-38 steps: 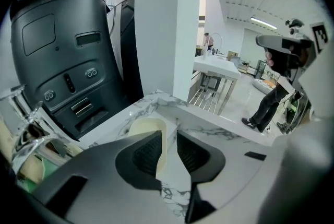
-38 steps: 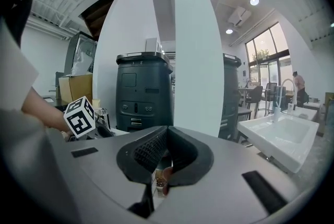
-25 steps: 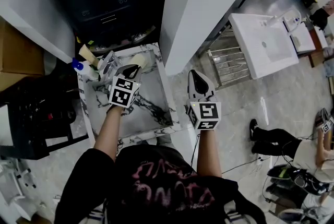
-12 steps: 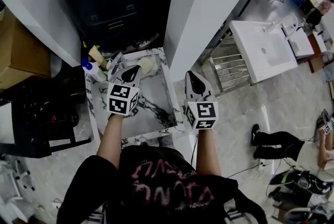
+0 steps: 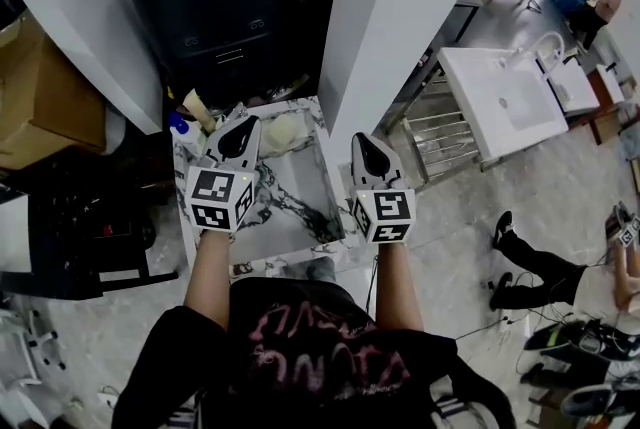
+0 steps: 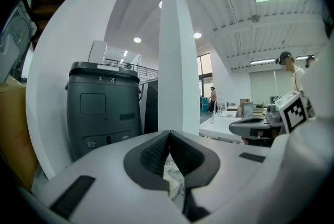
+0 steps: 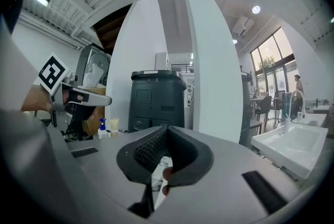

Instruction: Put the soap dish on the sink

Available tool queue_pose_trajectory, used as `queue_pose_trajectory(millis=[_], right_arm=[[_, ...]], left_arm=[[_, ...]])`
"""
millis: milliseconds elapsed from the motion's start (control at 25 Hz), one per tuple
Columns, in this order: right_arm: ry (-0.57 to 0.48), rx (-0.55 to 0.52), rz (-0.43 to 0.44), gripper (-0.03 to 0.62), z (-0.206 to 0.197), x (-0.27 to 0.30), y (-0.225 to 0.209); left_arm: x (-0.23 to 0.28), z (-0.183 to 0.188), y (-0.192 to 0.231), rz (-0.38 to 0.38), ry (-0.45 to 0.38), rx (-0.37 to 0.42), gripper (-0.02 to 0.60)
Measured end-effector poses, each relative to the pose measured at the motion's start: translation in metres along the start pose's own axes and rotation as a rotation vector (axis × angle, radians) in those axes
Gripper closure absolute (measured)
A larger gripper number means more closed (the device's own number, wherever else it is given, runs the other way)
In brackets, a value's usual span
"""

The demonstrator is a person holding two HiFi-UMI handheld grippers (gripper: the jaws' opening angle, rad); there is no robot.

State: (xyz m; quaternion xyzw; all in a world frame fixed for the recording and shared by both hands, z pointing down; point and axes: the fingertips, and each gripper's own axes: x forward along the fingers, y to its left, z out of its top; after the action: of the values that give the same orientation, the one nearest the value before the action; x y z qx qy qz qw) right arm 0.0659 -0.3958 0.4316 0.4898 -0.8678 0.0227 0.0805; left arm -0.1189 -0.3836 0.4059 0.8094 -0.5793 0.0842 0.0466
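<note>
At centre-left of the head view, the left gripper [image 5: 238,131] hovers over the marble sink [image 5: 300,202], jaws together and empty. Just right of it, a pale shape, probably the soap dish [image 5: 284,131], sits on the sink's back edge. Right of centre, the right gripper [image 5: 367,149] also has its jaws together.

Your right gripper [image 7: 166,133] has its jaws closed, tips meeting with nothing clamped between them. A sliver of veined marble surface [image 7: 163,163] shows through the gap beneath. Ahead stands a dark bin [image 7: 156,97] beside a white pillar [image 7: 209,61]. Your left gripper [image 7: 102,98] shows at the left, and a blue-capped spray bottle [image 7: 102,130] appears lower in the frame. A white basin [image 7: 292,147] sits at the right.
</note>
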Motion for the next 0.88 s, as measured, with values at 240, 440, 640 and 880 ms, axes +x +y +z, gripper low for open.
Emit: queue_pose_trajectory(millis=[240,440,640,880], right_arm=[[-0.029,0.022,-0.011,0.582,0.012,-0.007,0.001],[-0.046,0.006,-0.015,0.582,0.018,-0.014,0.007],[-0.051,-0.006,-0.024,0.582,0.024,-0.017,0.007],[-0.071,-0.012,-0.03,0.582,0.032,-0.022,0.008]], left_arm=[[-0.024,0.025,0.008,0.045,-0.073,0.037,0.566],[-0.038,0.027,0.011,0.057,-0.097,0.044,0.566],[-0.044,0.034,0.01,0.047,-0.124,0.047,0.566],[-0.051,0.043,0.009,0.046,-0.147,0.064,0.566]])
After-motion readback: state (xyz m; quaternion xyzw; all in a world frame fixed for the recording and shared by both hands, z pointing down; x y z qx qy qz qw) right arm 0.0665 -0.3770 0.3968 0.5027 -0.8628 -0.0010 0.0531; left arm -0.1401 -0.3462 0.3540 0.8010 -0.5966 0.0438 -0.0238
